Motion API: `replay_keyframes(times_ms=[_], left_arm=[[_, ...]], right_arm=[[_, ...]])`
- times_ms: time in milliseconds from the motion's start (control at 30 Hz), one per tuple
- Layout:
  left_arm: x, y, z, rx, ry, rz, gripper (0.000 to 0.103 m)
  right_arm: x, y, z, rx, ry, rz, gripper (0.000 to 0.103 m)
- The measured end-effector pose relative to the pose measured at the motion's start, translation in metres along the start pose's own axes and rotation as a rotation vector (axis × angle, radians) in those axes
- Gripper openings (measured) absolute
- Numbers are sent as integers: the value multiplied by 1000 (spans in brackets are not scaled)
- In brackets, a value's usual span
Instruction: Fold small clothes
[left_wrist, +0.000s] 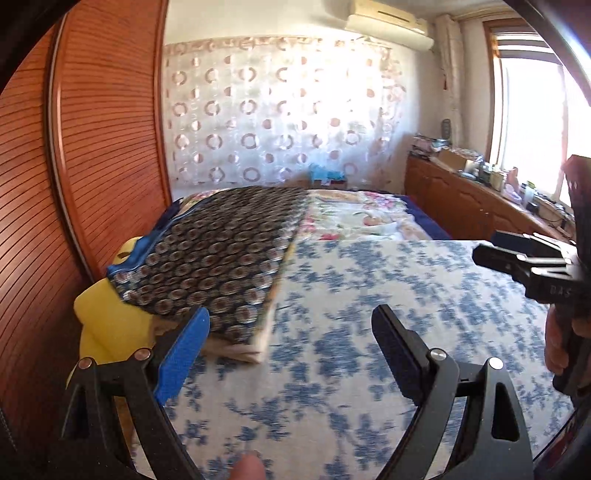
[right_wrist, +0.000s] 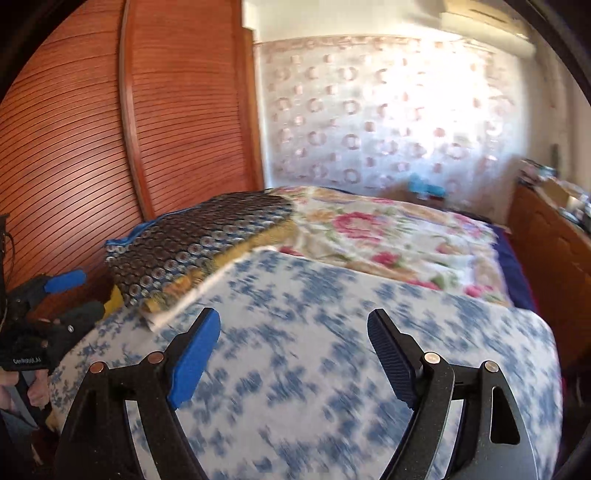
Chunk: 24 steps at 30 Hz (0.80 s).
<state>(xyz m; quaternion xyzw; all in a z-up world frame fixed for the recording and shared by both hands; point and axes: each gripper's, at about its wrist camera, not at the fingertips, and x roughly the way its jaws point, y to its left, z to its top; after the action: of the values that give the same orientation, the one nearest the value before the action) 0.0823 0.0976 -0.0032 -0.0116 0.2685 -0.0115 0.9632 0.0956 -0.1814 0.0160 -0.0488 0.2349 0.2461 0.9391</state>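
Note:
A white cloth with blue flower print (left_wrist: 369, 314) lies spread flat on the bed; it also fills the right wrist view (right_wrist: 314, 350). My left gripper (left_wrist: 291, 328) is open and empty, hovering over the cloth near its left edge. My right gripper (right_wrist: 293, 332) is open and empty above the same cloth. The right gripper also shows at the right edge of the left wrist view (left_wrist: 491, 245). The left gripper shows at the left edge of the right wrist view (right_wrist: 75, 291), open. No small garment is clearly visible.
A dark circle-patterned folded blanket (left_wrist: 221, 254) lies on the left of the bed over a yellow cushion (left_wrist: 107, 325). A floral sheet (right_wrist: 388, 236) covers the far bed. A slatted wooden wardrobe (left_wrist: 92, 147) stands left, and a cluttered wooden cabinet (left_wrist: 461, 199) right.

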Motion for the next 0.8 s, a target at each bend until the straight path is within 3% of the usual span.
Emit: replay_keyframes(times_ms=[400, 567, 800], left_arm=[[-30, -42, 25, 10, -59, -52, 90], [-37, -50, 30, 14, -76, -56, 90], [-42, -57, 31, 36, -86, -51, 90]], right_arm=[[-125, 5, -22, 74, -129, -210, 83], [-147, 8, -21, 100, -156, -264, 83], [-153, 16, -26, 111, -160, -272, 83]])
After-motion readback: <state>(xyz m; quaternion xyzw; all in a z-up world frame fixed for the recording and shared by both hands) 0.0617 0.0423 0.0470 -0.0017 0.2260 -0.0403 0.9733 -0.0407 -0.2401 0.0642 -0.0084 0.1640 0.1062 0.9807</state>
